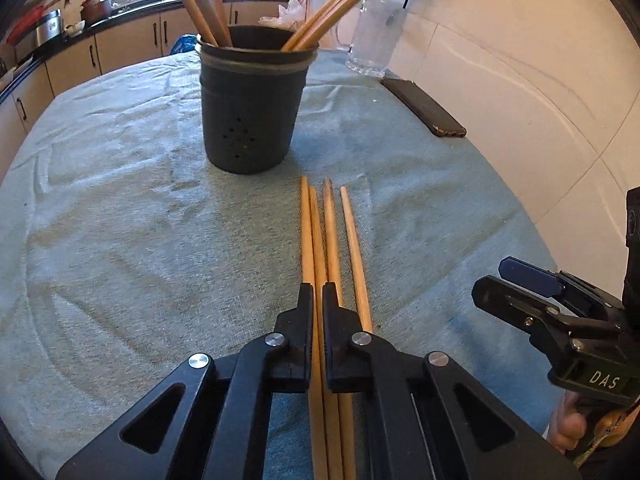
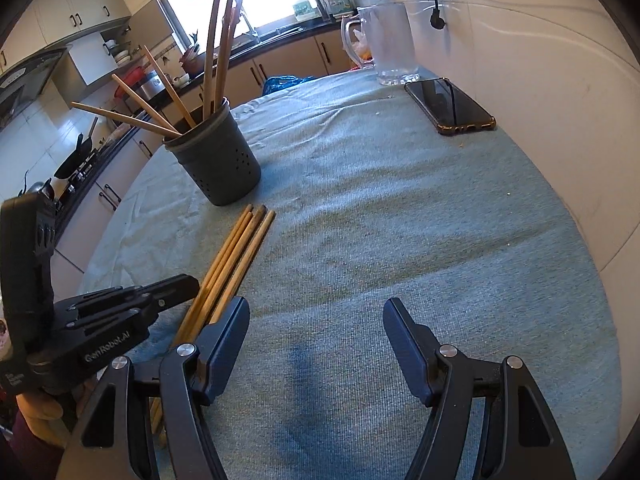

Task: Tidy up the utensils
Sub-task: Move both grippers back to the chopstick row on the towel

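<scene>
Kitchen setting: cabinets and a bright window stand behind a surface (image 2: pixel 400 220) covered with a blue-grey cloth, beside a white wall.

A dark holder (image 1: pixel 250 104) stands upright on the cloth, with several wooden chopsticks leaning out of it to both sides. Four loose chopsticks (image 1: pixel 326 240) lie side by side on the cloth just in front of the holder, tips toward it, the group near but not touching its base.

Left hand-held gripper (image 1: pixel 318 304): jaws drawn almost together over the loose group, pinching one chopstick of the four between the pads. The other three lie alongside or under the fingers.

Right hand-held gripper (image 2: pixel 316 344): jaws spread wide, nothing between them, only bare cloth. Its left finger (image 2: pixel 224 344) sits just beside the butt ends of the loose chopsticks; contact cannot be determined. Part of a person's hand shows below each gripper at the frame edge.

A clear jug (image 2: pixel 390 40) and a dark phone (image 2: pixel 450 106) rest at the far side by the wall, well apart from the chopsticks.
</scene>
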